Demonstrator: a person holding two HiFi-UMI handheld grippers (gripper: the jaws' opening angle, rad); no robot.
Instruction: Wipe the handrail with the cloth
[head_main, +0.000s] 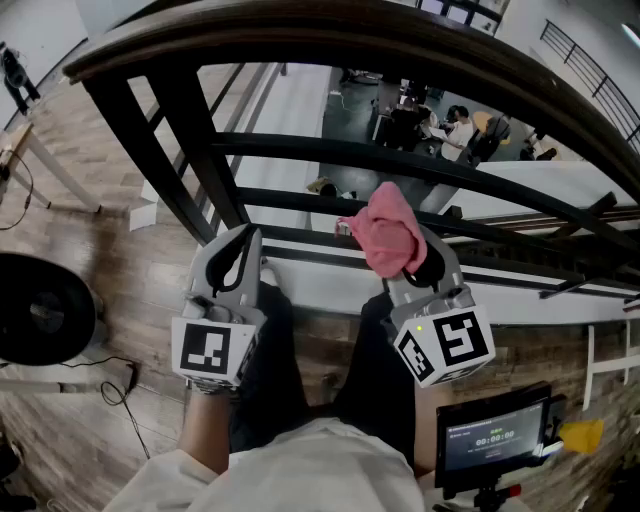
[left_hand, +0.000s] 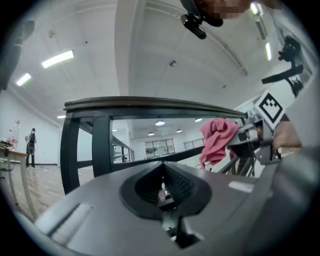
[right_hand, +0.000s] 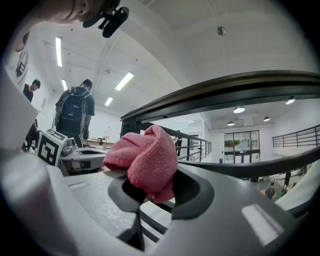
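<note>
Pink cloth (head_main: 388, 235) between right gripper (head_main: 418, 272) jaws

The pink fluffy cloth (right_hand: 145, 160) has a nubby, matt microfibre pile. The dark curved handrail (head_main: 330, 40) looks like smooth wood with a soft sheen. The black railing bars (head_main: 330, 150) beneath look like matt painted metal. The left claw (head_main: 240, 245) and right claw (head_main: 420, 265) have grey, finely grained matt plastic shells. The floor (head_main: 90, 230) shows pale wood-grain planks.

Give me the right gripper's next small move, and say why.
Probably lift the right gripper until the pink cloth meets the handrail. The jaws are shut on the cloth, but it hangs below the rail, apart from it, so no wiping can start.
</note>
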